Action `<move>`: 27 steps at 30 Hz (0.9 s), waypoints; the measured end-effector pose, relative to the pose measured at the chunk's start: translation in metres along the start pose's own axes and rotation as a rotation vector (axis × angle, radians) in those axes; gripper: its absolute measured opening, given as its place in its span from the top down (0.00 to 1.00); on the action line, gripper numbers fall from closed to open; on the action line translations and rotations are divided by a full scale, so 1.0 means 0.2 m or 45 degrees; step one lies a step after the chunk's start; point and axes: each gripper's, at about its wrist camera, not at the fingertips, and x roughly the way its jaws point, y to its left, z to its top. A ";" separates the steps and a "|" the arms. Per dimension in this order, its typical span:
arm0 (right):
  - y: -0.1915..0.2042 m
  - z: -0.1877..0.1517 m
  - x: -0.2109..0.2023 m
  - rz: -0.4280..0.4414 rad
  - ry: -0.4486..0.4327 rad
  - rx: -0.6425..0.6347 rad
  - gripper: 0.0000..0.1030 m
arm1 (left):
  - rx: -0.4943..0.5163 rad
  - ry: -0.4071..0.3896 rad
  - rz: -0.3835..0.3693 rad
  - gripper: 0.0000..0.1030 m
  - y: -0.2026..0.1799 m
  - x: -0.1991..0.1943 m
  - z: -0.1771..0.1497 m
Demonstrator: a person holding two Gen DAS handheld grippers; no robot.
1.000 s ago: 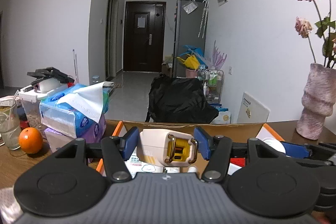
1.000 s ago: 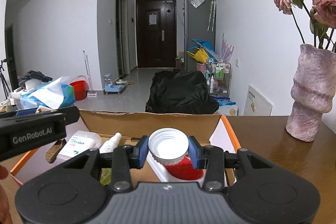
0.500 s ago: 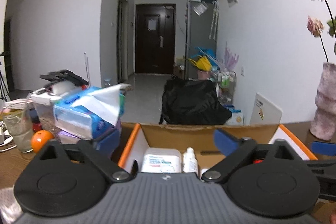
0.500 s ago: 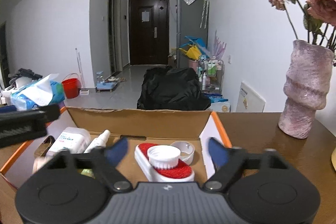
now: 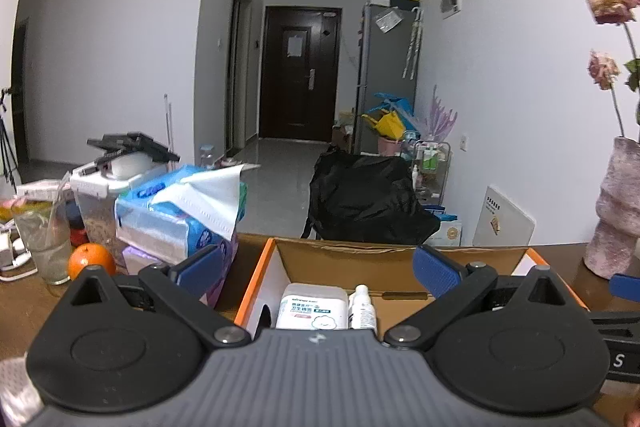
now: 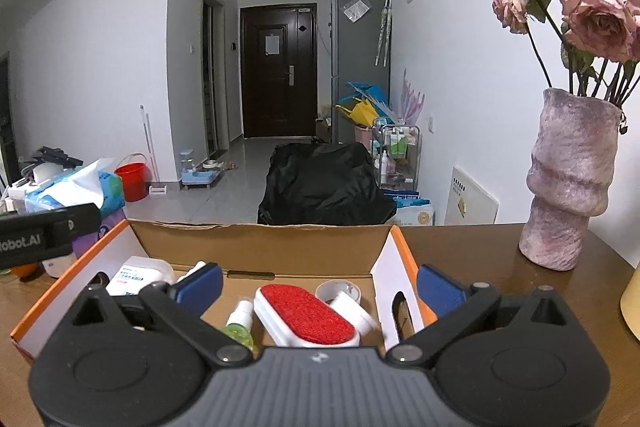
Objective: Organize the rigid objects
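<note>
One open cardboard box, orange-edged flaps, red-faced brush inside

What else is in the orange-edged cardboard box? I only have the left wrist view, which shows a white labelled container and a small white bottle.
Observer: The right wrist view shows a white oval brush with a red pad lying in the orange-edged cardboard box.
Operator: Is the right gripper holding it?
Observer: No. The right gripper has just been opening, and its fingers stand wide apart with nothing gripped between them.
Operator: Anything beside the brush?
Observer: A small green spray bottle lies on its left.
</note>
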 end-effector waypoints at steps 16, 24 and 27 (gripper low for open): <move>-0.07 -0.07 -0.33 0.007 -0.076 -0.043 0.00 | 0.013 -0.135 -0.079 0.00 0.00 -0.42 0.00; -0.12 -0.15 -0.62 0.002 -0.116 -0.047 0.00 | 0.015 -0.144 -0.105 0.00 0.03 -0.70 -0.05; -0.14 -0.17 -0.72 0.000 -0.129 -0.043 0.00 | 0.019 -0.143 -0.106 0.00 0.03 -0.79 -0.07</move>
